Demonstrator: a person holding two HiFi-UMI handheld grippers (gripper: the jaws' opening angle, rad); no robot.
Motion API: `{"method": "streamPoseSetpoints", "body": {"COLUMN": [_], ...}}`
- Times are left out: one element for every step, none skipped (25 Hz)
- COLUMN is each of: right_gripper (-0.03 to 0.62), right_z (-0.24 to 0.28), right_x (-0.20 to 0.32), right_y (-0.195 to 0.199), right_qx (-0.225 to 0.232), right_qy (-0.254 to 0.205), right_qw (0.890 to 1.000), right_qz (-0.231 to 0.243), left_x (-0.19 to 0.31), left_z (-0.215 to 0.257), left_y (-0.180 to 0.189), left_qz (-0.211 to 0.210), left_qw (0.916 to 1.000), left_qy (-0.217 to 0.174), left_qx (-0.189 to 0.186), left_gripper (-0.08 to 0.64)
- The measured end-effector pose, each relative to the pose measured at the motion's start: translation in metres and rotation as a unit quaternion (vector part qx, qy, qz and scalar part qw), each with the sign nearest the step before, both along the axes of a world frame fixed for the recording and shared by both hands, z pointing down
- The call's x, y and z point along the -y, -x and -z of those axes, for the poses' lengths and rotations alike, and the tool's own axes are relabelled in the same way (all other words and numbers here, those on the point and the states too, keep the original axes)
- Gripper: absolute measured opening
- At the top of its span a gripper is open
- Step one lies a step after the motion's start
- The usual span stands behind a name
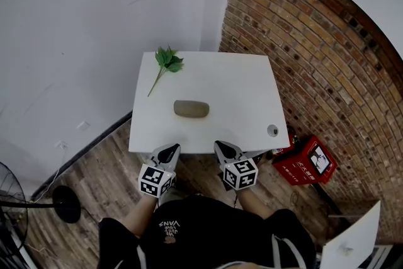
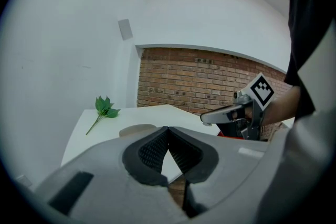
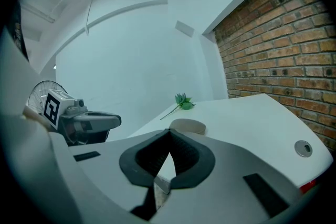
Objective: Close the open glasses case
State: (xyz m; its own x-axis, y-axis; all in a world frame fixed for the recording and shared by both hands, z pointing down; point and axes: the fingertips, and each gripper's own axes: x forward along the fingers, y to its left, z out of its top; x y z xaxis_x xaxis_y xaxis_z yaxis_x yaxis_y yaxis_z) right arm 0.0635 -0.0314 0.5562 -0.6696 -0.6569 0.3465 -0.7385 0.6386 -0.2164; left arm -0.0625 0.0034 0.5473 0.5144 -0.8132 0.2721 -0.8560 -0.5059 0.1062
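**Glasses case lid down, mid-table; both grippers clenched empty**

Two grippers, both at the near edge of the table (image 1: 227,82). Left gripper (image 1: 170,148) has its jaws pressed together with nothing between them. Right gripper (image 1: 221,147) is the same: jaws together, empty. Ribbed black pads, grey shells, one marker cube each.

One round grey grommet (image 1: 272,130) sits in the tabletop near its right near corner. One red crate (image 1: 306,161) is on the wood floor just off that corner.

One glasses case (image 1: 191,109) lies at the middle of the table, long axis across it, well apart from both grippers. It's an oblong pebble shape with rounded ends and a matte tan-olive surface. It reads as closed, one smooth low dome.

One green leafy sprig (image 1: 167,62) lies at the table's far left corner, stem pointing toward the near left.

The table is a single white, smooth, square top. There's a brick wall (image 1: 315,41) to its right and a white wall behind it.
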Motion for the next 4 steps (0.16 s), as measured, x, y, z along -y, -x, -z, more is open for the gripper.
{"method": "streamPoseSetpoints", "body": {"right_gripper": [-0.003,-0.003,-0.003,-0.003], "right_z": [-0.0004,-0.0005,-0.0006,-0.0006], "right_x": [0.0009,0.0019,0.0032,0.0044], "right_y": [0.0007,0.0014,0.0022,0.003], "right_qx": [0.0,0.0,0.001,0.001], "right_qy": [0.0,0.0,0.0,-0.001], "right_qw": [1.0,1.0,1.0,1.0], "right_qz": [0.0,0.0,0.0,0.0], "left_x": [0.0005,0.0012,0.0021,0.003], "left_z": [-0.0008,-0.0015,-0.0021,-0.0026], "left_y": [0.0002,0.0006,0.0009,0.0013], "left_qz": [0.0,-0.001,-0.001,-0.001], "left_qw": [1.0,1.0,1.0,1.0], "left_qy": [0.0,-0.001,-0.001,-0.001], "left_qx": [0.001,0.001,0.002,0.002], "left_gripper": [0.005,0.005,0.005,0.005]}}
